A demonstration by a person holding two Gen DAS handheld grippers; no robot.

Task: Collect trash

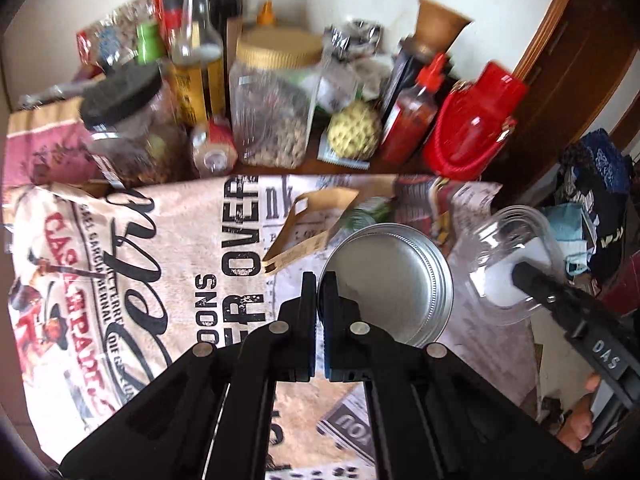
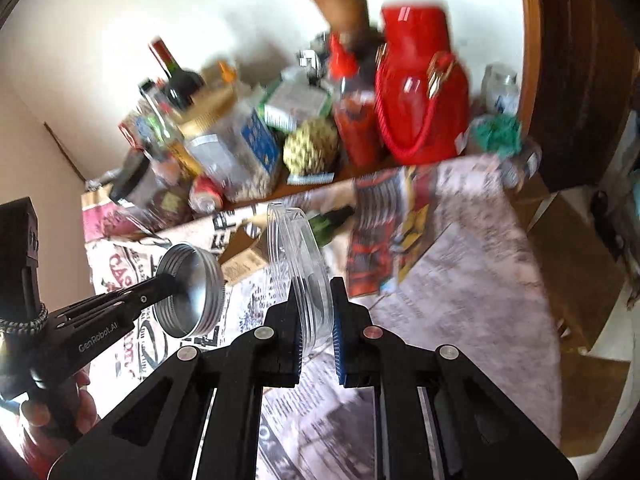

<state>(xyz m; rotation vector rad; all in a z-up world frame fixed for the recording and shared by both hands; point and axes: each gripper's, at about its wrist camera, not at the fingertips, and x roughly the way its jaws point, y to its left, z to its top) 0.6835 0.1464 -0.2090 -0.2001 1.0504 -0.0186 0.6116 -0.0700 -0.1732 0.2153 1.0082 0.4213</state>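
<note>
the left gripper (image 1: 319, 280) is clenched on the rim of a metal tin (image 1: 390, 284). the right gripper (image 2: 313, 292), to its right, grasps a clear plastic lid (image 2: 298, 264) on edge.

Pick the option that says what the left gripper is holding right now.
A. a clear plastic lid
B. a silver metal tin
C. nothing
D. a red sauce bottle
B: the left gripper is clamped on the rim of the silver metal tin, lifted above the printed tablecloth, while the clear plastic lid sits in the right gripper.
</note>
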